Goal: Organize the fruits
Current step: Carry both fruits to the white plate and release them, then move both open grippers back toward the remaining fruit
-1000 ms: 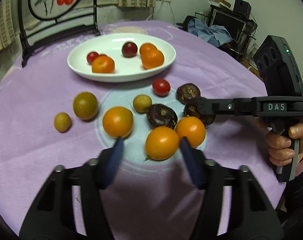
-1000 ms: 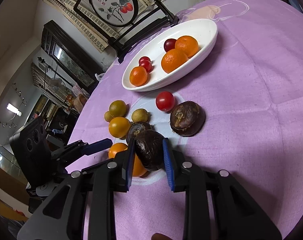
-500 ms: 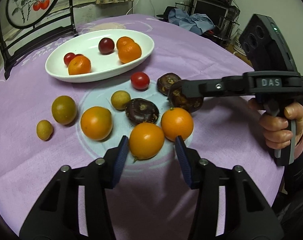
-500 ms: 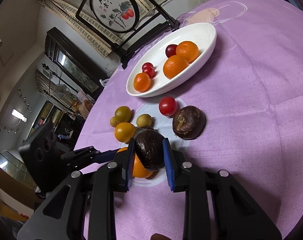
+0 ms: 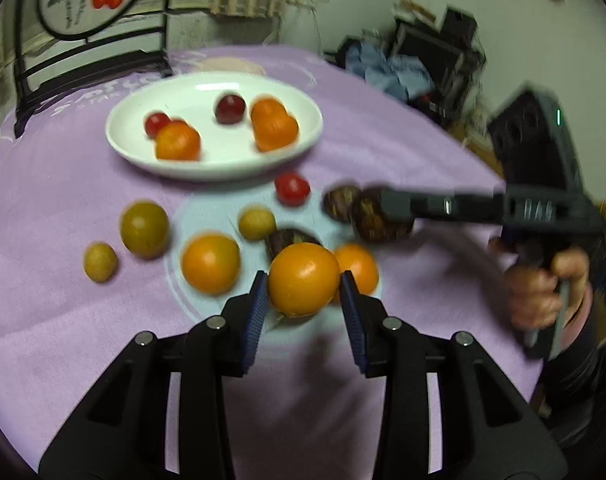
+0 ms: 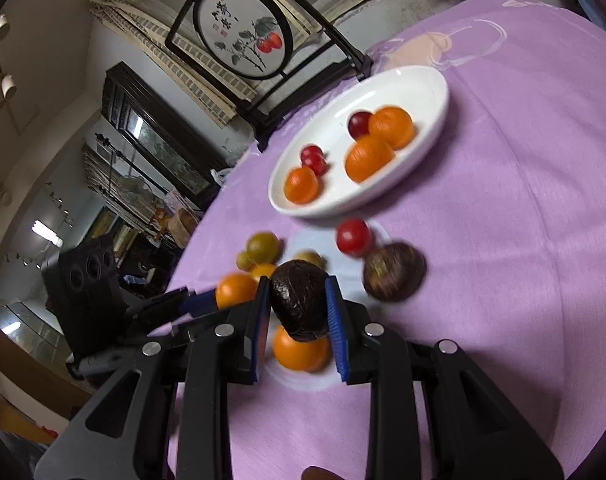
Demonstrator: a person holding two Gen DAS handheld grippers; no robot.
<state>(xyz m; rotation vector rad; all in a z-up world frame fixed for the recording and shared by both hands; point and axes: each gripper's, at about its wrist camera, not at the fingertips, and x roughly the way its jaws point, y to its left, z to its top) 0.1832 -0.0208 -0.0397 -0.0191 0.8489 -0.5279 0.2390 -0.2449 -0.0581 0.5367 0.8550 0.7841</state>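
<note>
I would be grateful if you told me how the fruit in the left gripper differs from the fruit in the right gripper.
The orange fruit is smooth and bright; the dark brown fruit is wrinkled and dull. The left gripper is closing with the orange fruit between its fingers, while the right gripper is shut firmly on the dark brown fruit. Both are roundish and sit between blue-padded fingers above the purple tablecloth.

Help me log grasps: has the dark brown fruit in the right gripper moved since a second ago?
Yes. The dark brown fruit has come up off the purple tablecloth; an orange now shows beneath it, with the right gripper clamped on it.
</note>
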